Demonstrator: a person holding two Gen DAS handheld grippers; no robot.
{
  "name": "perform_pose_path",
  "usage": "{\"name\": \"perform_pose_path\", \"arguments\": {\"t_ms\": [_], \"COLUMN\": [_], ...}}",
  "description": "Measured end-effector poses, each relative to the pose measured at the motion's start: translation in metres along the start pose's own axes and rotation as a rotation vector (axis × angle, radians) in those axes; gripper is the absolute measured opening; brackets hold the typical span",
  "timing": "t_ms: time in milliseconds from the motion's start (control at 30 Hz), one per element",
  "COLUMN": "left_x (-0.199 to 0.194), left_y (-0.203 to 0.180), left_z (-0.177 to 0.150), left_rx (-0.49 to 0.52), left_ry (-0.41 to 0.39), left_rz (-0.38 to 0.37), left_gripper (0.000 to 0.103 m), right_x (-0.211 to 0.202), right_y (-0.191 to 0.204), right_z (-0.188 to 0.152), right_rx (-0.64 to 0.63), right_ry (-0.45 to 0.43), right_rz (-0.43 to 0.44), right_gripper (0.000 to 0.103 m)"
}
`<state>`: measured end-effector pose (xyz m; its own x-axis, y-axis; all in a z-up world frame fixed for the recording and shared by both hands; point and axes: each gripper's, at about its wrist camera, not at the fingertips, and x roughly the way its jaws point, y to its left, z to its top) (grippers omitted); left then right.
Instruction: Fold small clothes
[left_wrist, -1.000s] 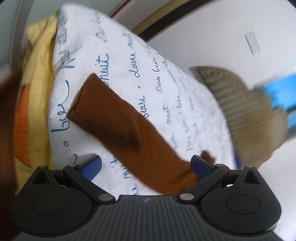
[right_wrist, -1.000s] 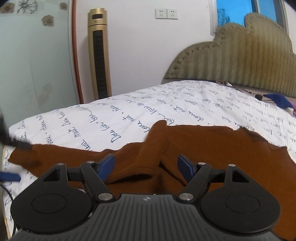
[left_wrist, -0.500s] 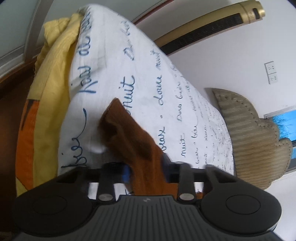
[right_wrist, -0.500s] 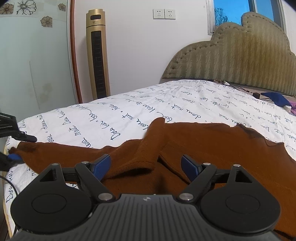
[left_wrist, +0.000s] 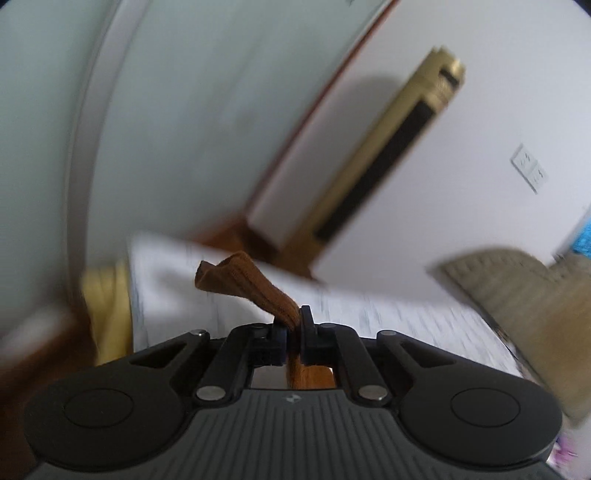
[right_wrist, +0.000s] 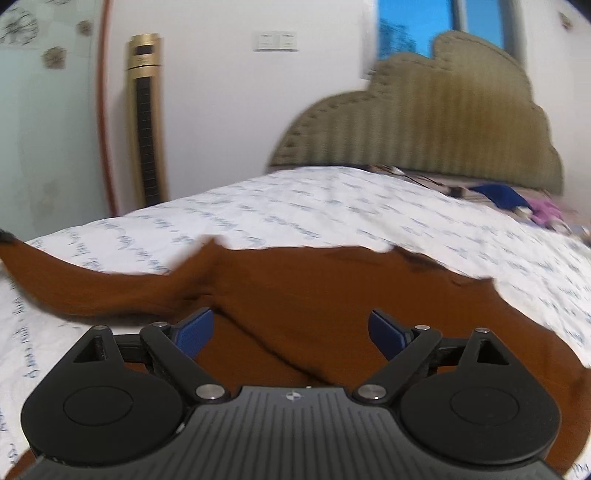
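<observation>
The brown sweater (right_wrist: 332, 295) was soft knit cloth with fine ribs on its sleeve (left_wrist: 251, 284). The bed sheet (right_wrist: 332, 206) was thin white cloth with blue writing printed on it. The headboard (right_wrist: 424, 122) looked like padded, ribbed cloth. Each tool, left (left_wrist: 291, 328) and right (right_wrist: 290, 332), was matt black plastic with small shiny metal pins. The tall fan (right_wrist: 146, 118) looked gold and a bit shiny.

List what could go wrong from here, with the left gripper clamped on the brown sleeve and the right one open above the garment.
1. The left gripper pinches only a narrow bunch of the sleeve near its cuff; the knit may slip out as it is carried.
2. The right gripper is open and pins nothing, so pulling the sleeve could drag the brown garment across the bedsheet.
3. The body already shows creases, which a fold could trap.
</observation>
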<state>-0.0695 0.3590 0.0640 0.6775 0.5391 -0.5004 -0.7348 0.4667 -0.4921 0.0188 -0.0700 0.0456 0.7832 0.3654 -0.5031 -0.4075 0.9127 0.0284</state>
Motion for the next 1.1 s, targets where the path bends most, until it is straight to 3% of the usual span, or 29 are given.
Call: {"name": "perform_pose_path", "arguments": {"t_ms": [67, 200, 367, 500, 667, 867, 967, 1033, 1100], "left_x": [0.001, 0.004, 0.001, -0.010, -0.016, -0.010, 0.000, -0.008, -0.017], "left_y": [-0.017, -0.075, -0.166, -0.228, -0.277, -0.295, -0.297, -0.290, -0.287], "left_z": [0.010, 0.002, -0.058, -0.133, -0.219, -0.300, -0.318, -0.324, -0.320], "left_rx": [0.037, 0.185, 0.422, 0.596, 0.722, 0.851, 0.896, 0.918, 0.940], "left_ry": [-0.045, -0.036, 0.060, 0.095, 0.282, 0.530, 0.604, 0.602, 0.548], "left_rz": [0.006, -0.075, -0.256, -0.365, -0.498, -0.602, -0.639, -0.692, -0.722], "left_gripper": [0.006, 0.006, 0.006, 0.006, 0.007, 0.009, 0.037, 0.080, 0.091], "right_x": [-0.001, -0.009, -0.019, -0.023, -0.036, -0.046, -0.046, -0.044, -0.041], "right_y": [-0.017, -0.040, -0.060, -0.075, -0.094, -0.133, -0.148, -0.154, -0.157], "right_z": [-0.003, -0.011, -0.017, -0.025, -0.032, -0.045, -0.051, -0.054, -0.055], "right_rx": [0.062, 0.140, 0.185, 0.206, 0.225, 0.379, 0.449, 0.489, 0.522], "right_ry": [0.003, -0.032, -0.060, -0.038, -0.038, -0.037, -0.036, -0.040, -0.041], "right_rz": [-0.016, -0.037, -0.077, -0.094, -0.144, -0.151, -0.135, -0.112, -0.094], "right_gripper": [0.089, 0.089, 0.092, 0.092, 0.092, 0.093, 0.092, 0.092, 0.092]}}
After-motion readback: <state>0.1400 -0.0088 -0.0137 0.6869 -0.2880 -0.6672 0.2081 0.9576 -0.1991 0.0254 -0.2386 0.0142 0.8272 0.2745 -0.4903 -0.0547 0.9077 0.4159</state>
